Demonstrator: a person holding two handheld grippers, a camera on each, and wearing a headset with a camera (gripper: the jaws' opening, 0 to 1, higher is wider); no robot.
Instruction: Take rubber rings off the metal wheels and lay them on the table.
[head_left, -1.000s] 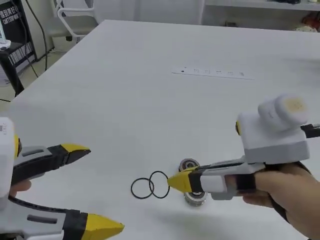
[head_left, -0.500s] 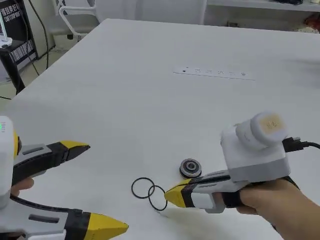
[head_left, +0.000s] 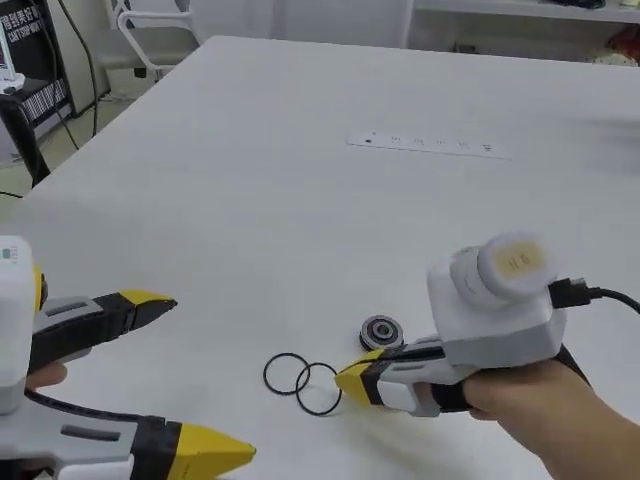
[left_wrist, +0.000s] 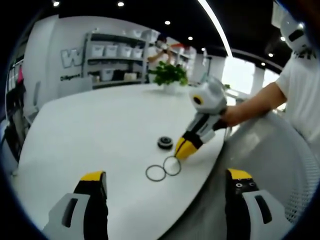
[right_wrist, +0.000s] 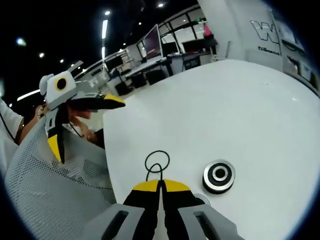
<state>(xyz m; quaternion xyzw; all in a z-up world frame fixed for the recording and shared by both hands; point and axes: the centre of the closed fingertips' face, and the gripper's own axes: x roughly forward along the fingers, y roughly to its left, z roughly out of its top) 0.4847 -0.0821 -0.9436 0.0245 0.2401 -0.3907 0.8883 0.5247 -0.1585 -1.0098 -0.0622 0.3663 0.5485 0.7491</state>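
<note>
Two thin black rubber rings lie side by side on the white table: one ring lies free, the other ring runs into my right gripper's tips. My right gripper is shut, its yellow jaws pinching that ring's edge. A round metal wheel with a dark centre lies flat just beyond the gripper, also in the right gripper view. My left gripper is open at the near left, a hand's width from the rings.
A narrow printed strip lies flat farther out on the table. A white chair and a black stand are beyond the table's left edge. A grey part peeks from under my right jaw.
My right gripper has drawn back toward me, dragging the pinched ring nearer along the table. The second wheel seen a second ago is now hidden under it. The left gripper stays open.
</note>
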